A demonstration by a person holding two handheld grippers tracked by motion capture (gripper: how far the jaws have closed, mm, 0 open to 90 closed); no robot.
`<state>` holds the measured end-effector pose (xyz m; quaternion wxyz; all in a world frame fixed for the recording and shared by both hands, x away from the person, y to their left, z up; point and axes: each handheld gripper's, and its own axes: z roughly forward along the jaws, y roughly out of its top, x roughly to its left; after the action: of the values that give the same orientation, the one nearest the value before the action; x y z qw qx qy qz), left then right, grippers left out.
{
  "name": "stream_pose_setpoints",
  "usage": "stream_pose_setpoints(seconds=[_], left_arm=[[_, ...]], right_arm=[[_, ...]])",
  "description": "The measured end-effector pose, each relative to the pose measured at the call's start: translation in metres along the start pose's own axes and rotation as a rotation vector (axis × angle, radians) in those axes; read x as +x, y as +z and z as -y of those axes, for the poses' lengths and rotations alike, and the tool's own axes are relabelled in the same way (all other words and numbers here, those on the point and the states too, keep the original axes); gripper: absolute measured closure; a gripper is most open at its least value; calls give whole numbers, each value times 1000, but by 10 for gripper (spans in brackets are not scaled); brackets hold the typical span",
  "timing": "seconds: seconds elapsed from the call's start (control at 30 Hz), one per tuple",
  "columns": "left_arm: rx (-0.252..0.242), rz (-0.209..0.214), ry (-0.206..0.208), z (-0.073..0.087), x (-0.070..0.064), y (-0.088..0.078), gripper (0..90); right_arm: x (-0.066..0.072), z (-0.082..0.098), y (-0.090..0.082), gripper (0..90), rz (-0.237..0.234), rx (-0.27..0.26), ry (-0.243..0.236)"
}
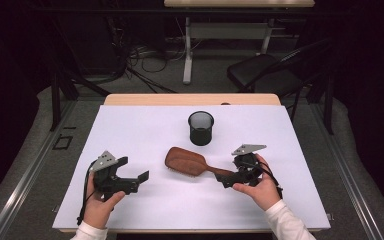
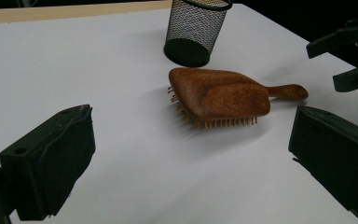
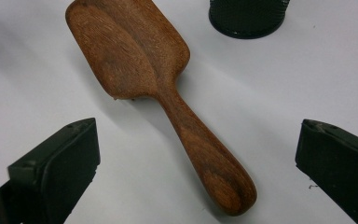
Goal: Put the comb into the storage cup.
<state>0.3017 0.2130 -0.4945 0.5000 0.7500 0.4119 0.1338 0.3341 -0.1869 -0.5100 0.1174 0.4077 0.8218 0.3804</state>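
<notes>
Right gripper (image 3: 198,163) wide open, jaws straddling the hairbrush (image 3: 149,84) handle for a clean grab, mesh cup (image 3: 247,16) just beyond it.

Both grippers are chunky matte black plastic builds, pretty boxy looking. The left gripper (image 1: 141,176) has a grey three-cornered plate (image 1: 104,161) bolted on behind its jaws, with a few small dark screw holes in it, and a thin black cable (image 1: 84,196) trailing back from it past the hand (image 1: 100,202). The right gripper (image 1: 224,182) carries the same kind of grey plate (image 1: 248,148), plus black cabling looping over the hand (image 1: 259,189) behind the jaws. Up close the jaws are thick rectangular black blocks with flat inner faces, a little scuffed at the edges, one with a small round hole near its tip. The person wears white long sleeves (image 1: 287,224) with ribbed cuffs.
</notes>
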Motion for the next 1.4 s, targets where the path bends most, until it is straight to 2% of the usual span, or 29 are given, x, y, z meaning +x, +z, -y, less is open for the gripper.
stream_pose_setpoints(seconds=[0.23, 0.43, 0.67, 1.17, 1.4], left_arm=[[20, 26, 13, -15, -4, 17, 5], [41, 28, 25, -27, -6, 31, 5], [45, 39, 21, -41, -7, 45, 5], [54, 29, 4, -67, 5, 67, 5], [58, 44, -18, -69, 10, 75, 5]], right_arm=[[-2, -3, 3, 0, -1, 15, -12], [-4, -7, 2, 0, 3, 19, -21], [-5, -12, 5, 1, 3, 39, -49], [-9, -26, 10, 0, 12, 61, -80], [-10, -31, 15, 0, 10, 80, -90]])
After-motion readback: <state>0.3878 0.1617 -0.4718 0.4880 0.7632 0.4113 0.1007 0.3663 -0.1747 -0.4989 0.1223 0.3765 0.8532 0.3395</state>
